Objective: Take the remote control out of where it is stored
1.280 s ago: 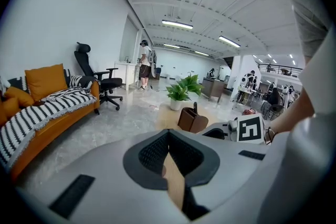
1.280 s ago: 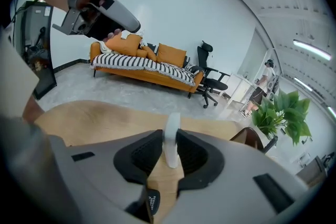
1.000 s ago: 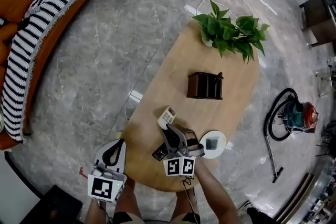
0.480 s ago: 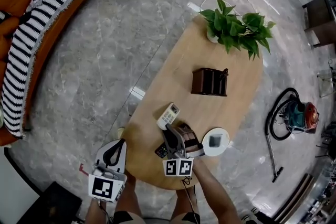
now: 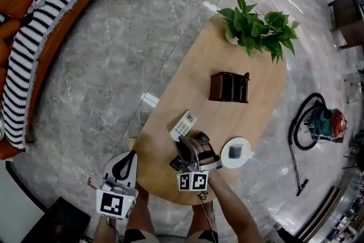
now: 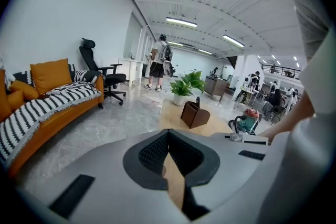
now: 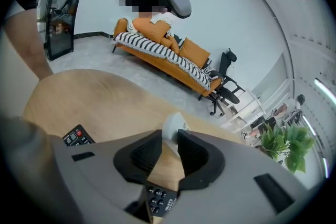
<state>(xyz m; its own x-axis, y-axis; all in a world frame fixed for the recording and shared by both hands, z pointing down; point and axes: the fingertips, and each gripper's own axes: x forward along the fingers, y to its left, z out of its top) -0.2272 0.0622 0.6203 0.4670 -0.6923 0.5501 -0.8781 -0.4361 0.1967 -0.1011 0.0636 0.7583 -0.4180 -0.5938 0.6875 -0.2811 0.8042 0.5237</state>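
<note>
Two remotes lie on the wooden table (image 5: 170,94). The white remote (image 5: 183,124) is just past my right gripper's tips, and its near end (image 7: 176,126) shows in the gap between them. The black remote (image 5: 176,163) lies flat under the right gripper (image 5: 183,141), its red-button end (image 7: 77,136) sticking out to the left. The right gripper (image 7: 169,136) is open and its pads press on nothing. The dark brown storage box (image 5: 229,88) stands further up the table. My left gripper (image 5: 132,152) hangs shut and empty beside the table's near left edge.
A potted plant (image 5: 256,28) fills the table's far end. A white round dish (image 5: 235,152) holding a small dark square sits right of the right gripper. A vacuum cleaner (image 5: 321,125) stands on the floor at right, and an orange sofa (image 5: 40,25) at far left.
The right gripper has sunk a little toward the table and rolled slightly. Both remotes lie where they were. The left gripper has stayed put.
</note>
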